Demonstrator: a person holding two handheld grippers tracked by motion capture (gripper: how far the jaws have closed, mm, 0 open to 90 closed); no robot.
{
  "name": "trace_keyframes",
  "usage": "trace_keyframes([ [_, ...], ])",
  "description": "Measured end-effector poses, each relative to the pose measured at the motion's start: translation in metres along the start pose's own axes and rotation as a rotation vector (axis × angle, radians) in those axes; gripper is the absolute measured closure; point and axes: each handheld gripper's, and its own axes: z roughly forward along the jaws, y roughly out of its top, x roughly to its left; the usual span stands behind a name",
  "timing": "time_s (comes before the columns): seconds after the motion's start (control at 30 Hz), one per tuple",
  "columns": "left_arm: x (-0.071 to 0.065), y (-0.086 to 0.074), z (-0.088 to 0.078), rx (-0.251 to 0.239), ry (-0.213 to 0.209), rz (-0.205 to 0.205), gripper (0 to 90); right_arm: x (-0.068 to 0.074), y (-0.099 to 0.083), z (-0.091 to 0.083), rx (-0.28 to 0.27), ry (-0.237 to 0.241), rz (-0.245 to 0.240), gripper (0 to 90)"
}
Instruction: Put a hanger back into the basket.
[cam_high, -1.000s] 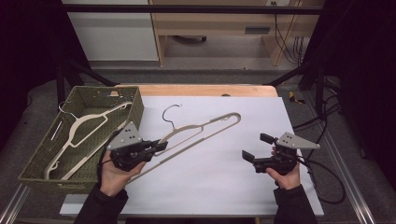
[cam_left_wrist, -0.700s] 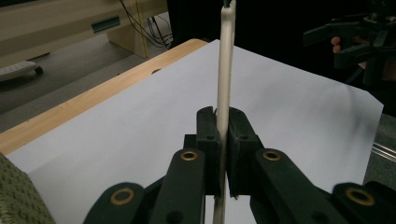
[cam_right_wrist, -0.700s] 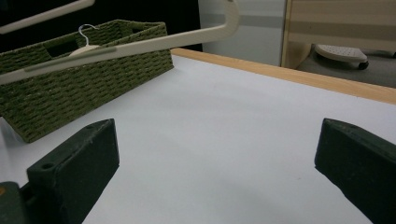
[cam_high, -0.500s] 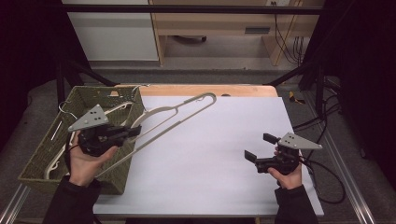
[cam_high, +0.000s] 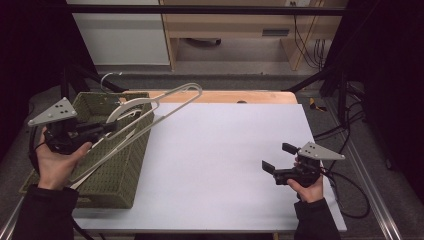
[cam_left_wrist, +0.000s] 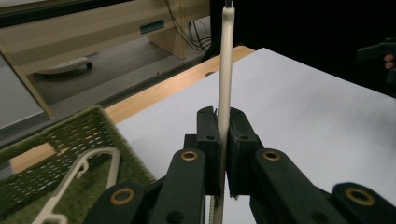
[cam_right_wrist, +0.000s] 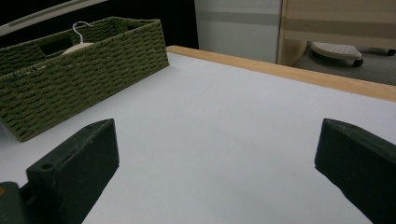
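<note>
A cream plastic hanger hangs tilted over the green woven basket at the table's left. My left gripper is shut on its thin bar, above the basket. In the left gripper view the two jaws press on the bar of the hanger, which rises straight up between them, and my left gripper holds it over the basket's edge. A second cream hanger lies inside the basket. My right gripper rests low at the table's right, open with nothing between its jaws.
The white table top stretches between the basket and my right gripper, with a wooden strip along its far edge. A metal hook shows above the basket's far rim. Cables trail off the right side.
My left gripper has carried the hanger left and upward, from the middle of the table to above the basket. The right gripper has stayed where it was.
</note>
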Motion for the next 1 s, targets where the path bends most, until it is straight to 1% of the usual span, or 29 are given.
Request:
trace_keyframes([
  [0.1, 0.014, -0.004, -0.004, 0.004, 0.026, -0.007, 85.3, 0.000, 0.000, 0.000, 0.002, 0.000, -0.002, 0.3],
  [0.2, 0.028, -0.008, -0.008, 0.004, 0.050, -0.022, 85.2, 0.000, 0.000, 0.001, 0.003, -0.005, -0.003, 0.3],
  [0.37, 0.049, -0.020, -0.011, 0.006, 0.076, -0.058, 85.3, 0.000, -0.001, 0.001, 0.002, -0.006, -0.006, 0.3],
  [0.4, 0.053, -0.022, -0.011, 0.009, 0.081, -0.059, 85.2, 0.000, -0.001, 0.001, 0.002, -0.007, -0.007, 0.3],
  [0.63, 0.073, -0.035, -0.013, 0.018, 0.103, -0.069, 85.2, 0.000, -0.001, 0.003, 0.009, -0.011, -0.008, 0.3],
  [0.77, 0.084, -0.040, -0.013, 0.026, 0.125, -0.079, 85.2, -0.001, -0.001, 0.003, 0.008, -0.011, -0.011, 0.3],
  [1.0, 0.099, -0.054, -0.011, 0.044, 0.155, -0.118, 85.2, -0.001, -0.002, 0.003, 0.011, -0.015, -0.008, 0.2],
])
